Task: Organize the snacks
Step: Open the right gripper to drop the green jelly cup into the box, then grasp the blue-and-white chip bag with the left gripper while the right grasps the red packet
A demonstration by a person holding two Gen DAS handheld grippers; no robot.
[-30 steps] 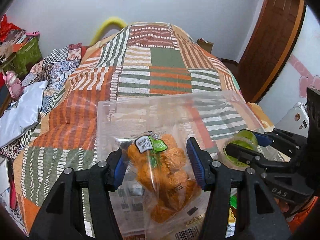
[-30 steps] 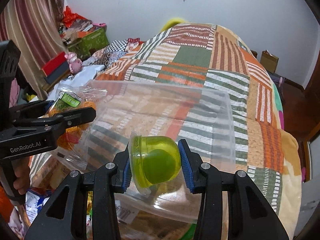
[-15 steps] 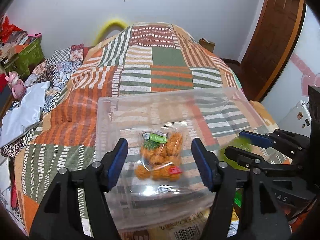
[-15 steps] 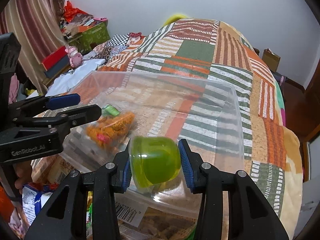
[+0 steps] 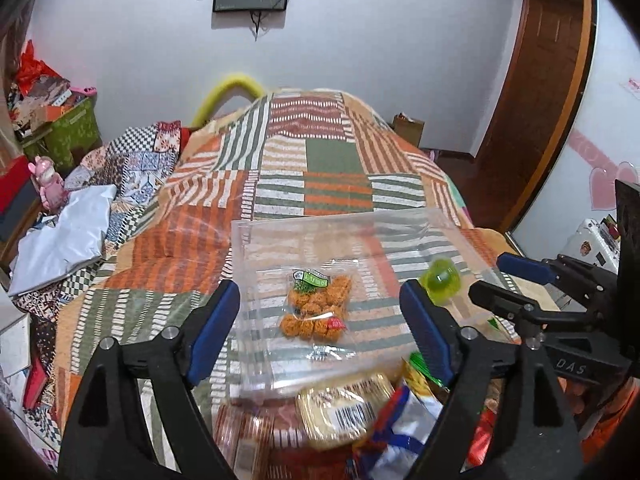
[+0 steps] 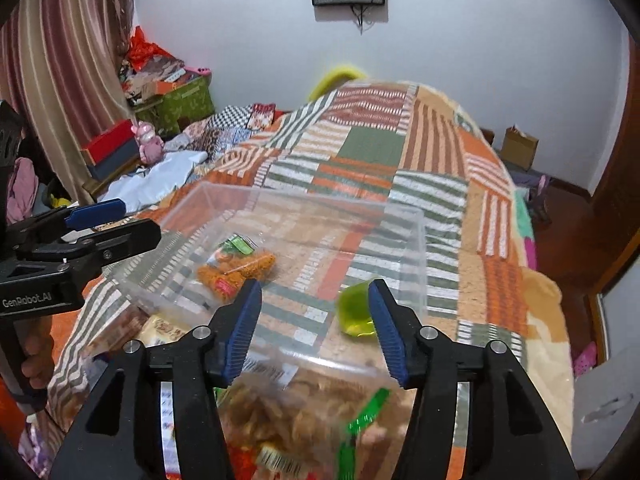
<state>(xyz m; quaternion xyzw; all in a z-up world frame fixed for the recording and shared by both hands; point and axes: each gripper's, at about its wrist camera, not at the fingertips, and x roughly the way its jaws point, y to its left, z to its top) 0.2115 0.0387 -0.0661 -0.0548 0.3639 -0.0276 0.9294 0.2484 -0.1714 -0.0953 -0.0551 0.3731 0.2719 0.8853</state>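
A clear plastic bin [image 5: 240, 248] [image 6: 420, 248] sits on the patchwork quilt. On its floor lies a clear bag of orange snack pieces [image 5: 316, 306] [image 6: 236, 268], free of any pad. A green jelly cup [image 5: 440, 276] [image 6: 354, 312] lies blurred in the bin's right part, close to my right gripper's right finger but not squeezed. My left gripper [image 5: 320, 320] hangs above the bag, jaws opening and nothing held between them. My right gripper [image 6: 316, 312] is above the bin's near side, jaws opening. Each gripper shows in the other's view: right [image 5: 500, 276], left [image 6: 116, 224].
Loose snack packs [image 5: 344, 408] [image 6: 304, 412] are heaped just in front of the bin, under both grippers. The quilted bed [image 5: 320, 160] stretches beyond. A white bag [image 5: 64, 236] and cluttered boxes [image 5: 68, 128] lie left; a wooden door [image 5: 532, 100] stands right.
Both grippers opened and drew back and up. The orange snack bag dropped from the left jaws into the bin; the green jelly cup left the right jaws and landed in the bin.
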